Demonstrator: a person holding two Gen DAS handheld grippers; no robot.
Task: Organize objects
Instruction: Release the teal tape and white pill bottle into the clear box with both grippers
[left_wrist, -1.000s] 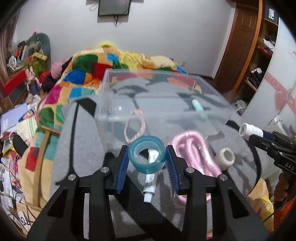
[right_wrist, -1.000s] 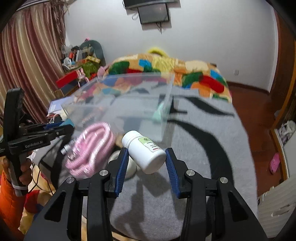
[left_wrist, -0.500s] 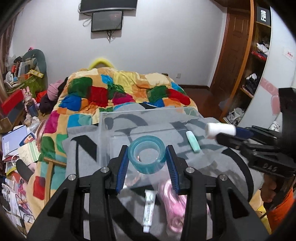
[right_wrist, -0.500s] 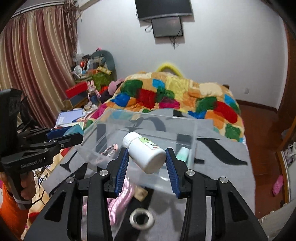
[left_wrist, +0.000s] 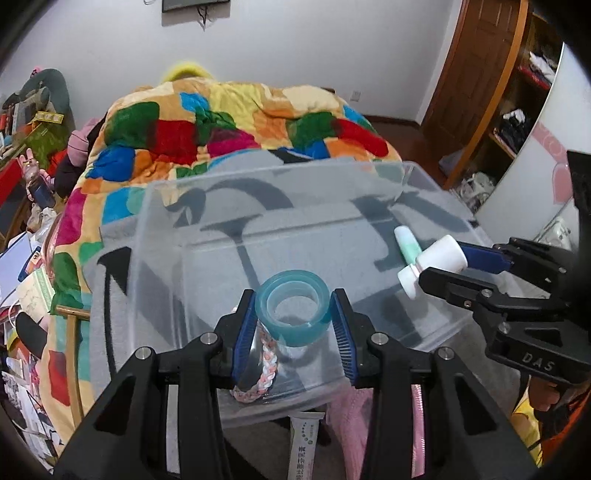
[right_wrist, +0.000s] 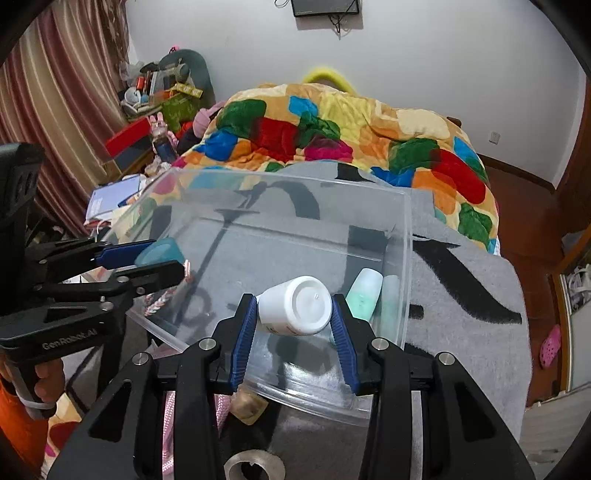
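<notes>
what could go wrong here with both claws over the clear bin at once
1. The left claw with the teal tape roll and the right claw with the white bottle both hang over the clear bin; they may bump.
2. The bottle sits tilted between the fingers and could roll onto the green tube when released.
3. The tape roll might land on the braided bracelet.

Bedroom, seemingly: quilted bed (left_wrist: 236, 125).

Right tongs (right_wrist: 294, 316) clamp white bottle (right_wrist: 295, 311) over clear bin (right_wrist: 404, 236); left tongs (right_wrist: 147, 260) grip teal tape roll (right_wrist: 160, 252).
</notes>
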